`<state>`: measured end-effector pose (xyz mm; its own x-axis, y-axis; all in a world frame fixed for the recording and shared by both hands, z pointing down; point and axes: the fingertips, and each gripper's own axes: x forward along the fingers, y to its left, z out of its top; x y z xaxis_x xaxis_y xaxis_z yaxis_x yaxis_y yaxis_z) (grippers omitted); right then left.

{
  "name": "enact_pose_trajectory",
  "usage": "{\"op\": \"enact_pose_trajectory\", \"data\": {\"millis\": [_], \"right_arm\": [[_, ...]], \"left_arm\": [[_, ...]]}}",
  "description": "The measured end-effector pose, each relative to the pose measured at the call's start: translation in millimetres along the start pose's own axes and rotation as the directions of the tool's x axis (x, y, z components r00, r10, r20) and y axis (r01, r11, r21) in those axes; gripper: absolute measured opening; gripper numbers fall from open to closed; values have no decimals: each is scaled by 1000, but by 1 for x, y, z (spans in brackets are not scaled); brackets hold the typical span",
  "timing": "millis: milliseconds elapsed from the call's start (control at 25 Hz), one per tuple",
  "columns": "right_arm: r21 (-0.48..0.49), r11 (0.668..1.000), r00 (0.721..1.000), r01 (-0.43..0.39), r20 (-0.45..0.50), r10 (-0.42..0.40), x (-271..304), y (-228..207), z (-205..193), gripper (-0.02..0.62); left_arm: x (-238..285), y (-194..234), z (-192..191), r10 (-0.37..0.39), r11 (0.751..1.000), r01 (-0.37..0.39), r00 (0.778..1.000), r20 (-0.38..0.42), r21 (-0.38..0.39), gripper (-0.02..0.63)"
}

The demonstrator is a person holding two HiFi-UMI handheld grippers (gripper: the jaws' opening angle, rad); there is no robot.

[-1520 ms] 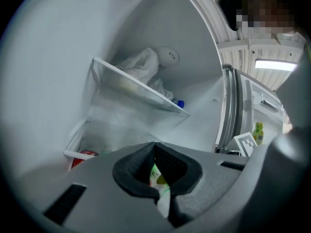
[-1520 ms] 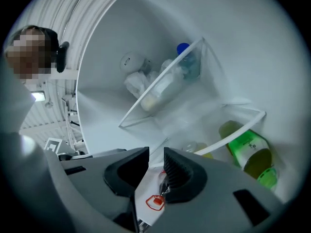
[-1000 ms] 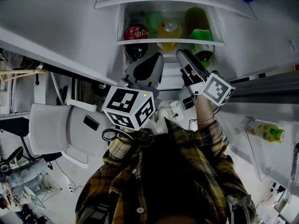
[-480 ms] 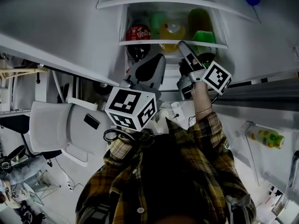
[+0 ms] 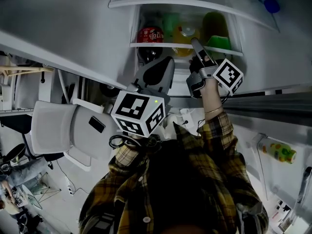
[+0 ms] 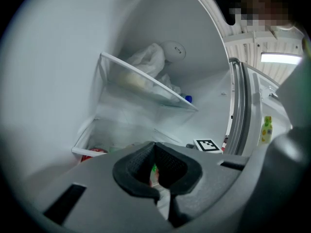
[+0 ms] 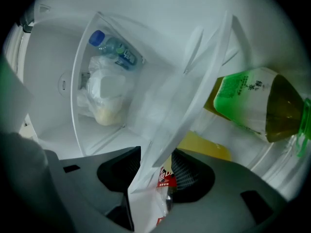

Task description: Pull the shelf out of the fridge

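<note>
The right gripper (image 5: 197,45) had reached further in to the shelf (image 5: 163,46) of the fridge (image 5: 73,18). Its jaws had just been opening. They now stood released, with the shelf's front edge between them but not pinched. The left gripper (image 5: 161,69) hung nearer and left, clenched on nothing. The shelf sat fully in, with bottles (image 5: 183,30) on it, so clamping the edge seemed the next step.

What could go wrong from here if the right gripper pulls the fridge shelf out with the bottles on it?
The right gripper has just been opening its jaws, which straddle the shelf at its front edge without clamping it, so a pull now might slip off. The shelf carries a cola bottle, a yellow bottle and a green tea bottle; a jerky pull could topple them.
</note>
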<state>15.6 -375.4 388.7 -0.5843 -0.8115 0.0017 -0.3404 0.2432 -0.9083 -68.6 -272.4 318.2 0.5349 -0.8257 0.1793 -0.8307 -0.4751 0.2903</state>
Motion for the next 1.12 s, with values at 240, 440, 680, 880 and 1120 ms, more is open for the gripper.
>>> {"op": "enact_pose_trajectory", "data": {"millis": [240,440,680,880,1120], "right_arm": [[21,999,998,32,55,-33,13,-5,11,193],[44,998,997,35,69,-38,23,-4,14,192],[51,994,991,92,92,-96,24,-11,15,74],[105,990,989,95,107,-107,23,-14,14,60],[104,990,987,95,123,-107,21,-13,15,55]], "left_arm": [[1,3,3,7,1000,-7,1000,3,9,3],[1,6,8,12,1000,-12,1000,8,18,3],[0,10,11,21,999,-22,1000,18,24,3],[0,10,14,20,999,-21,999,25,28,3],[0,7,17,17,999,-18,999,31,36,3]]}}
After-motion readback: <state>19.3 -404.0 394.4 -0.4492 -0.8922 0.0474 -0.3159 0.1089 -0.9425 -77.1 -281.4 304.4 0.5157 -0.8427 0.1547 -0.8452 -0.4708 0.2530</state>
